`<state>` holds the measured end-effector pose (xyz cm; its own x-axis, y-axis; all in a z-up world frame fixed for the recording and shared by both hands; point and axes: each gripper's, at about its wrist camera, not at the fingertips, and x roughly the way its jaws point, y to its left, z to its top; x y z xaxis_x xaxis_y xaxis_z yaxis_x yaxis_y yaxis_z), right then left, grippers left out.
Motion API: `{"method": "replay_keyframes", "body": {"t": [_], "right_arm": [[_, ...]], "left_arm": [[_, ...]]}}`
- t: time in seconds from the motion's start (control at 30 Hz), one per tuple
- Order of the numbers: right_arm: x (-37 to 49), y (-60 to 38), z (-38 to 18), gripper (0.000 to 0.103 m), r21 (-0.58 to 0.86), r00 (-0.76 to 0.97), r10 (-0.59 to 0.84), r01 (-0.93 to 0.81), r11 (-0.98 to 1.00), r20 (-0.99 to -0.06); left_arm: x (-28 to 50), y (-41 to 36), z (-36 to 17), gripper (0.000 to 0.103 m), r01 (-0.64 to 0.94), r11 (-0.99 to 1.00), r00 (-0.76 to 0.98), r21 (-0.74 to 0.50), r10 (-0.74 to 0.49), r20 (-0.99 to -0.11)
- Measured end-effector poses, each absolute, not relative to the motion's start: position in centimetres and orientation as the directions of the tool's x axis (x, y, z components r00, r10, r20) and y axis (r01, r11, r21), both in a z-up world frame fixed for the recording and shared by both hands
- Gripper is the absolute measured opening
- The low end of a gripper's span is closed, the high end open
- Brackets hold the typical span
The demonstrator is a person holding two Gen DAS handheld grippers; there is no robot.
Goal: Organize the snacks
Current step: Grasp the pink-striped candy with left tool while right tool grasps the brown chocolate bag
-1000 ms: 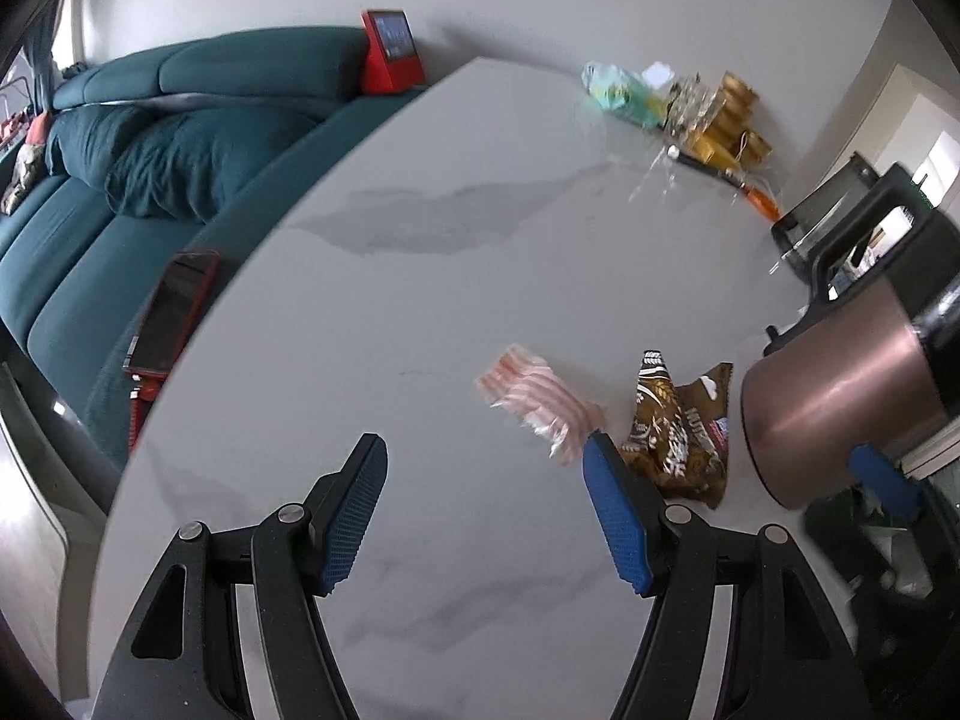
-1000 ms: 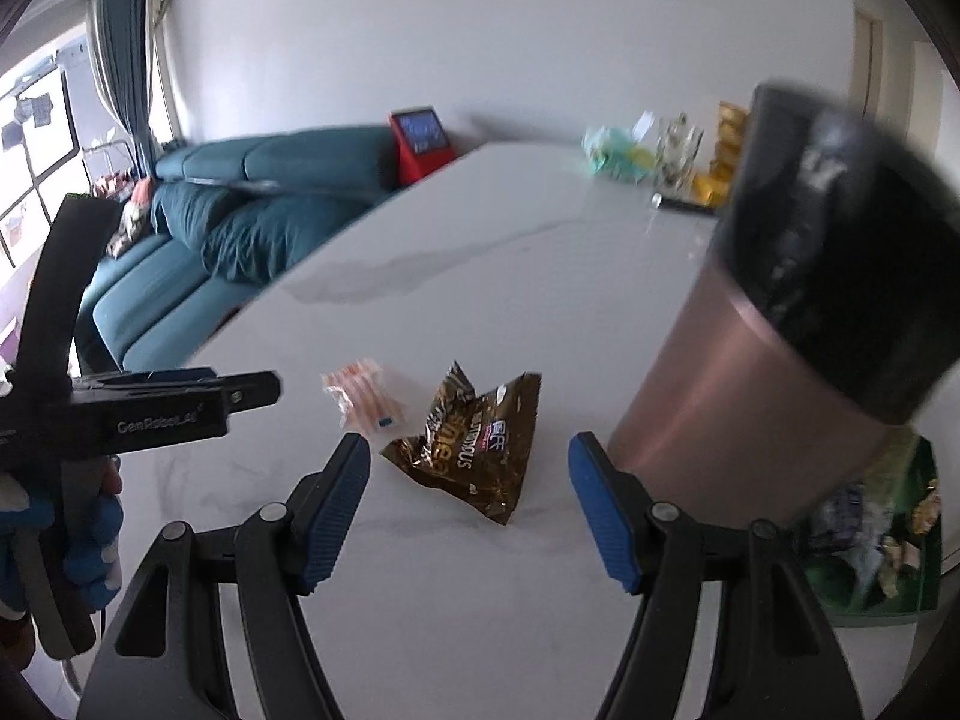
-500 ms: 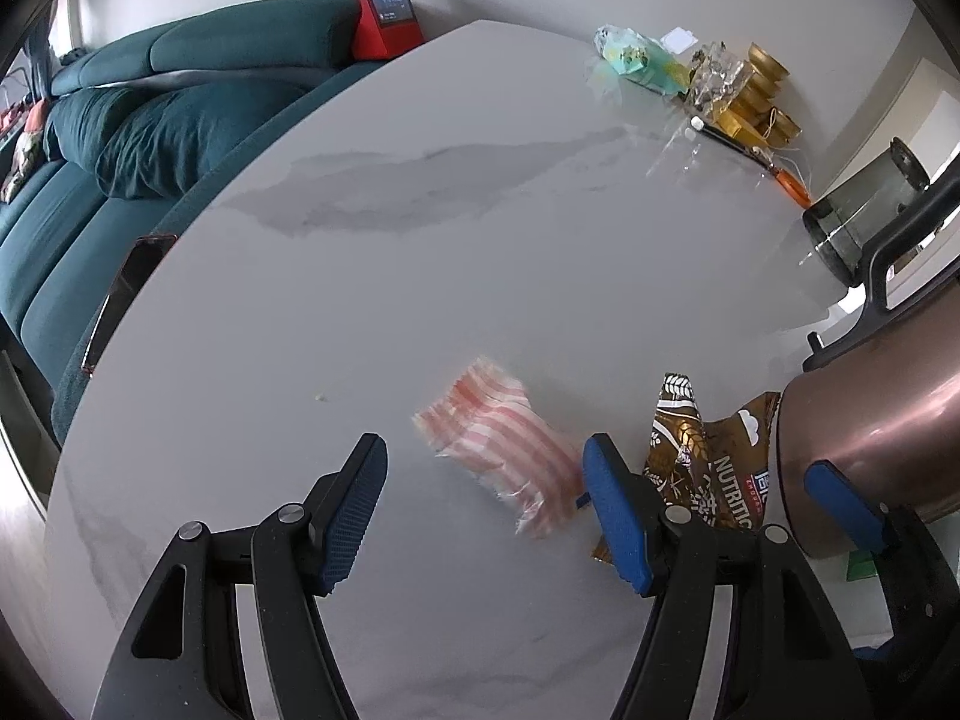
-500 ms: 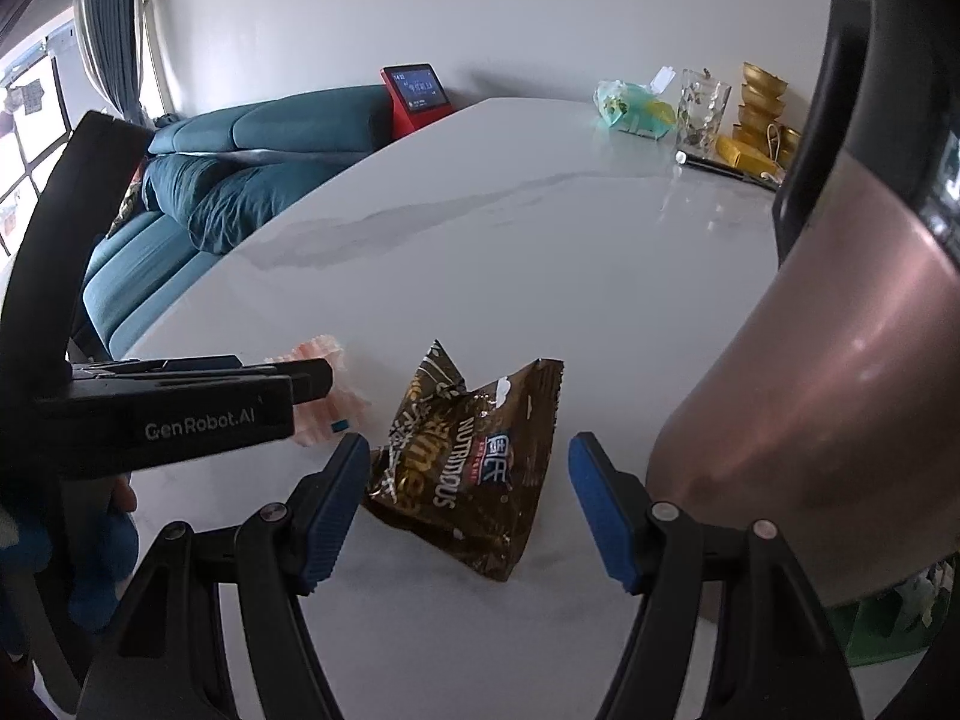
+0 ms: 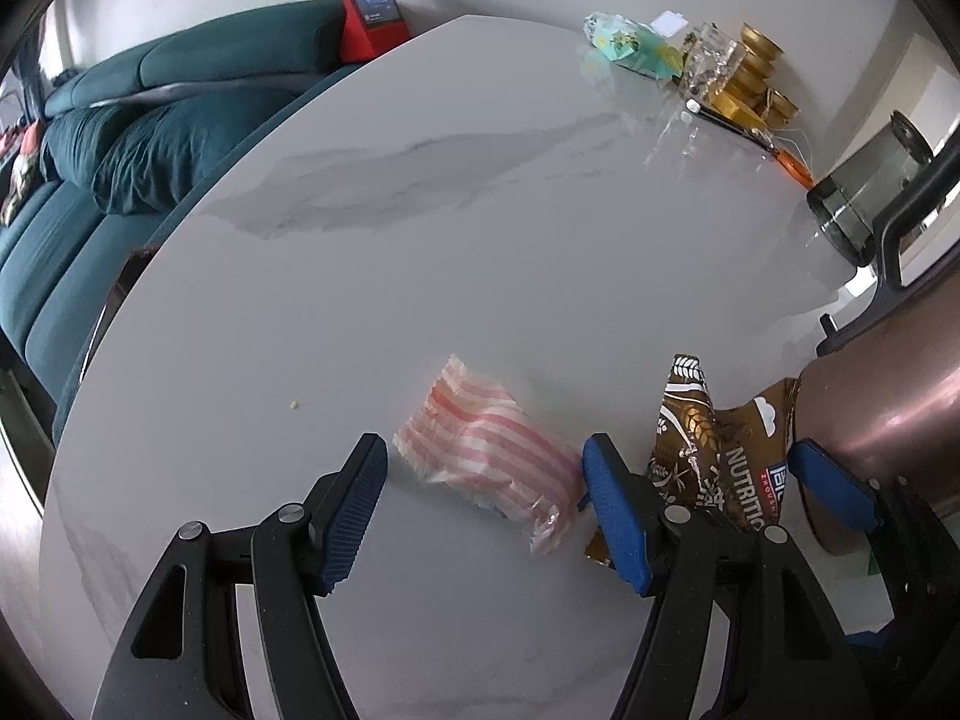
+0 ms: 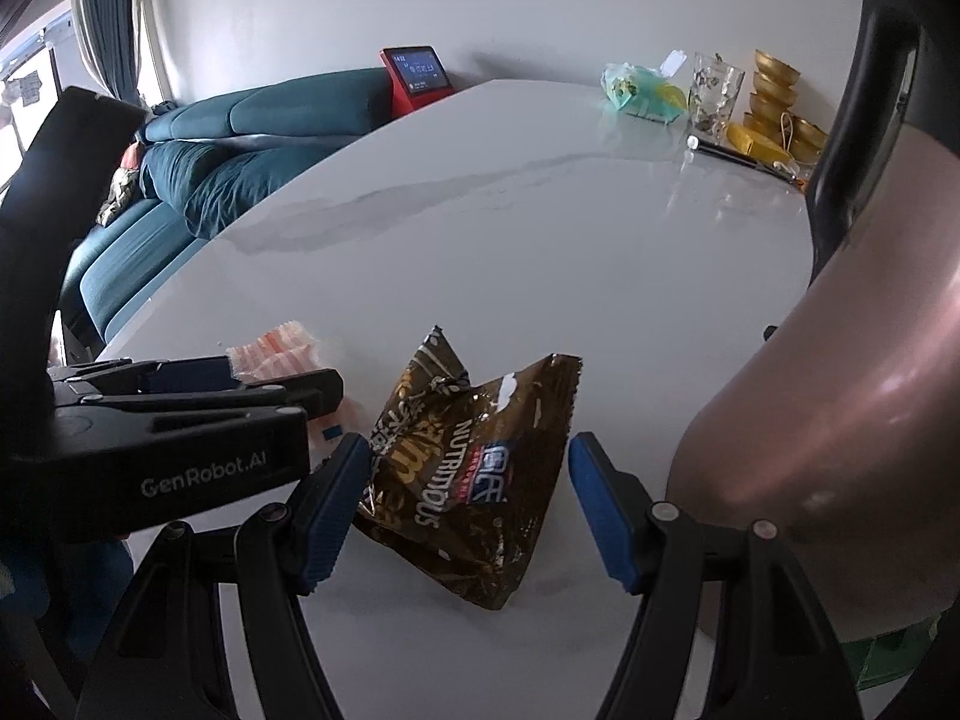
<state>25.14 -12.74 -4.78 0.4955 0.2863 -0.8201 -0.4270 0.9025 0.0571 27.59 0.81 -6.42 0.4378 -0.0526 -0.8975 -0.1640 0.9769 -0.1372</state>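
A pink-and-white striped snack packet (image 5: 489, 447) lies on the white marble table (image 5: 450, 228). My left gripper (image 5: 486, 510) is open, its blue pads on either side of the packet's near end. A brown foil snack bag (image 6: 474, 474) lies to its right and also shows in the left wrist view (image 5: 714, 450). My right gripper (image 6: 465, 510) is open and straddles the brown bag. The striped packet (image 6: 279, 351) is partly hidden behind the left gripper's body (image 6: 150, 438) in the right wrist view.
A large copper-coloured container (image 6: 840, 396) with a black handle stands close on the right. At the far table end are a teal bag (image 5: 630, 48), a glass (image 5: 711, 63), gold bowls (image 5: 756, 84). A teal sofa (image 5: 120, 138) lies left of the table.
Both grippers have moved forward and down toward the snacks. The striped packet now sits between the left pads, and the brown bag sits between the right pads.
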Motion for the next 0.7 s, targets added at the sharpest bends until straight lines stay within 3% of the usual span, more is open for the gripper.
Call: {"method": "replay_keyframes", "body": {"t": [0.3, 0.4, 0.43, 0.47, 0.53, 0.7], "right_arm": [[25.5, -12.8, -5.5, 0.078, 0.104, 0.469, 0.313, -0.419, 0.902, -0.826], [25.5, -12.6, -5.6, 0.070, 0.104, 0.463, 0.319, -0.432, 0.896, -0.827], [25.4, -12.3, -5.7, 0.059, 0.104, 0.454, 0.323, -0.443, 0.890, -0.830], [25.3, -12.1, -5.7, 0.059, 0.093, 0.459, 0.316, -0.446, 0.890, -0.830], [25.1, -11.9, -5.7, 0.045, 0.076, 0.466, 0.308, -0.453, 0.888, -0.830], [25.2, -12.1, -5.5, 0.034, 0.080, 0.467, 0.308, -0.446, 0.892, -0.829]], "left_arm": [[27.8, 0.7, -6.4, 0.048, -0.121, 0.985, 0.449, -0.120, -0.053, -0.892], [27.7, 0.8, -6.3, 0.042, -0.105, 0.986, 0.454, -0.133, -0.071, -0.888], [27.7, 0.9, -6.3, 0.041, -0.098, 0.985, 0.457, -0.144, -0.084, -0.885], [27.6, 1.0, -6.2, 0.036, -0.092, 0.984, 0.460, -0.150, -0.092, -0.883], [27.6, 1.2, -6.1, 0.033, -0.075, 0.983, 0.460, -0.169, -0.116, -0.880], [27.3, 1.9, -5.9, 0.027, -0.045, 0.978, 0.472, -0.205, -0.160, -0.867]]}}
